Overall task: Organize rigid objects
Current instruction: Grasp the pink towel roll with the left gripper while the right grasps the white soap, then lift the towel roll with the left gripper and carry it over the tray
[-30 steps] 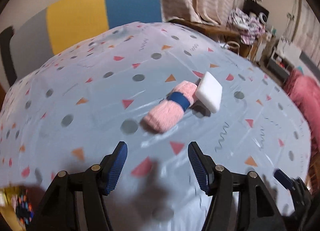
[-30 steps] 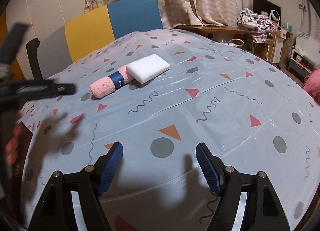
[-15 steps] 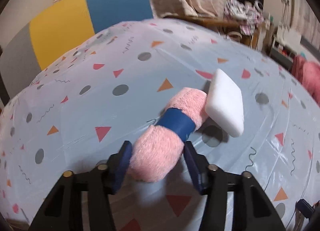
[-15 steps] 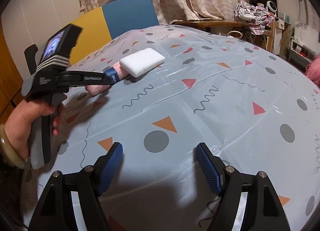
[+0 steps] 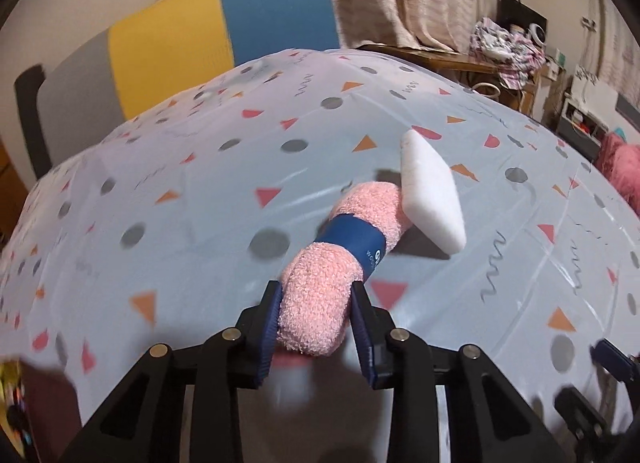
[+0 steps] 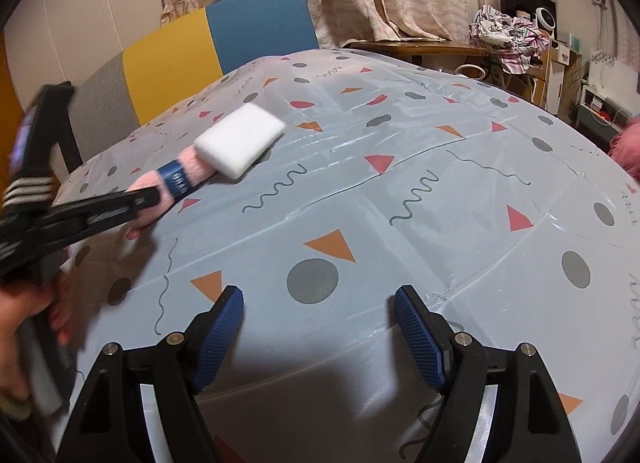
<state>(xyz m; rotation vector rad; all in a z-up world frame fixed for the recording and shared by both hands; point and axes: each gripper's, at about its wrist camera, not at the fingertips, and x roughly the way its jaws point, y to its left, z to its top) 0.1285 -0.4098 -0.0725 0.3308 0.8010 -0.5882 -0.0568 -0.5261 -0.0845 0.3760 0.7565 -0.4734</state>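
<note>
A pink fluffy roll with a blue band (image 5: 340,255) lies on the patterned table, and my left gripper (image 5: 316,319) is shut on its near end. A white rectangular block (image 5: 432,191) leans on the roll's far end, tilted up. In the right wrist view the roll (image 6: 172,179) and the white block (image 6: 240,139) sit at the far left, with the left gripper's fingers (image 6: 112,211) clamped on the roll. My right gripper (image 6: 318,321) is open and empty above the table's near middle.
The table (image 6: 440,191) has a pale blue cloth with triangles, dots and squiggles. A yellow, blue and grey chair (image 6: 208,43) stands behind it. A cluttered wooden desk (image 6: 440,49) and shelves are at the back right. A pink fluffy item (image 5: 624,171) lies off the right edge.
My left gripper has moved forward to the pink roll and shut on its near end. The white block has tipped up on the roll's far end. The right gripper has stayed open.
</note>
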